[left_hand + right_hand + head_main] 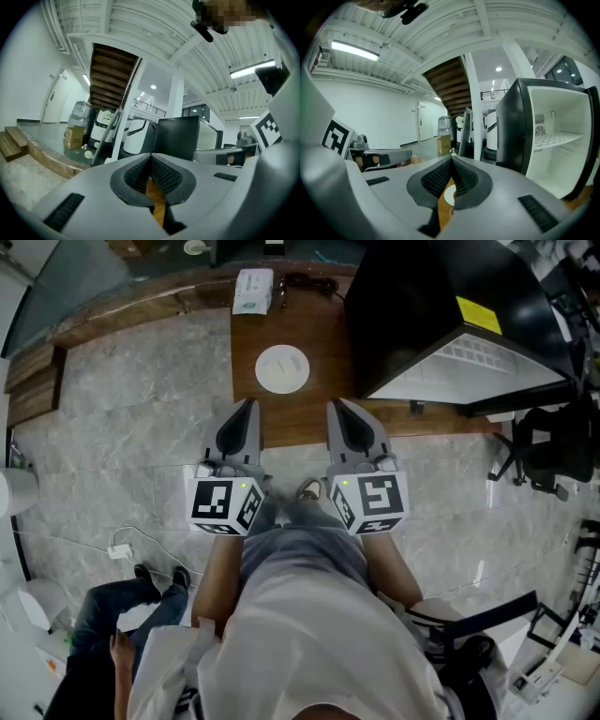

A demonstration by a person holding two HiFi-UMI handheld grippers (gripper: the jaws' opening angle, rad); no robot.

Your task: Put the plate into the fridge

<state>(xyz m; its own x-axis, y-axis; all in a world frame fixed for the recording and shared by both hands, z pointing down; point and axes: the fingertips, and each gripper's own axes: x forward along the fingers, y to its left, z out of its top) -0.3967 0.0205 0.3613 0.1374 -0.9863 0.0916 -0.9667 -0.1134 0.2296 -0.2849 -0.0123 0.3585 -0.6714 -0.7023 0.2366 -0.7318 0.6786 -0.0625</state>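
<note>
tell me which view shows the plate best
The head view: the whole round white plate lies in plain sight on the wooden table. The right gripper view catches only a white sliver of it low between the jaws. The left gripper view shows wood there, no plate.

Wooden table (pixel 302 423) with plate (pixel 282 368), tissue pack (pixel 253 291)
</note>
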